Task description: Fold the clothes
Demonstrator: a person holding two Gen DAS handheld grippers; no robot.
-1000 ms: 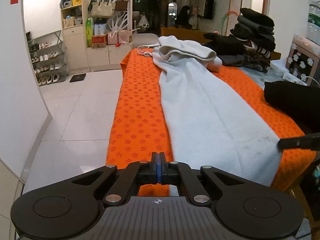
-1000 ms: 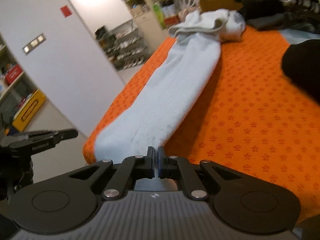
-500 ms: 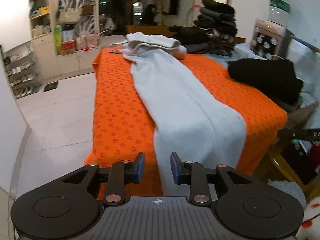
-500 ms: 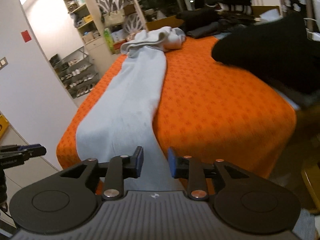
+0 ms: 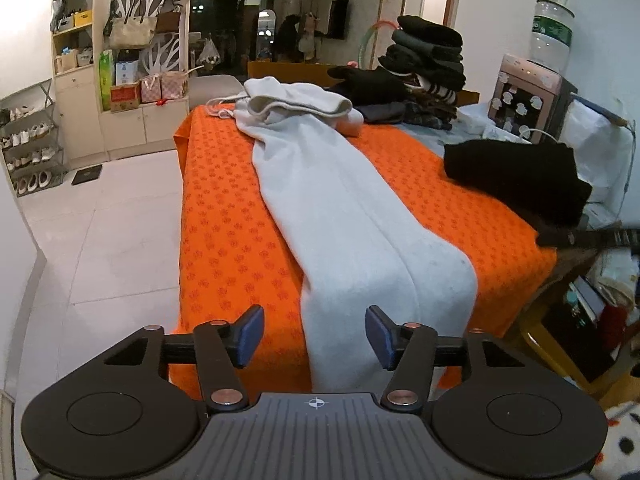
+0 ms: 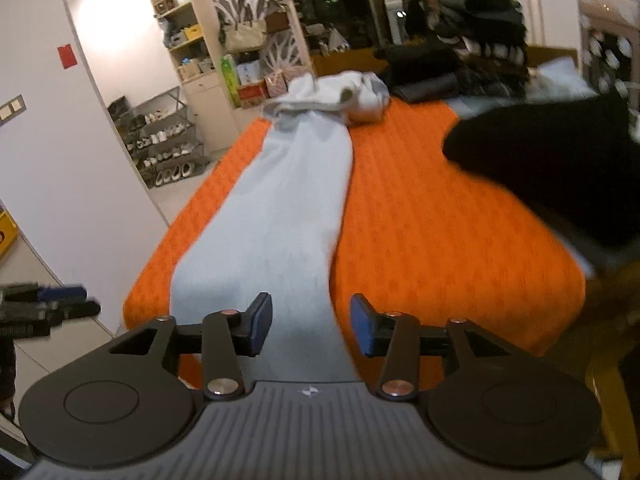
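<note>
Pale grey trousers (image 5: 352,220) (image 6: 288,200) lie stretched lengthwise along the orange-covered table (image 5: 224,232) (image 6: 420,232), waist bunched at the far end, leg ends hanging over the near edge. My left gripper (image 5: 315,336) is open, held back from the near edge with the hanging leg ends showing between its fingers, nothing gripped. My right gripper (image 6: 311,330) is open as well, just off the same near edge, with the cloth below and beyond it. The left gripper's tips (image 6: 52,300) show at the left of the right wrist view.
A folded black garment (image 5: 516,176) (image 6: 552,168) lies on the table's right side. A stack of dark folded clothes (image 5: 424,56) stands at the far right corner. A water dispenser (image 5: 532,92) is at the right, shoe rack (image 5: 28,148) and shelves at the left, tiled floor between.
Both grippers were shut on the trouser leg ends a second ago; they have opened wide, let the cloth go and pulled back from the table's near edge.
</note>
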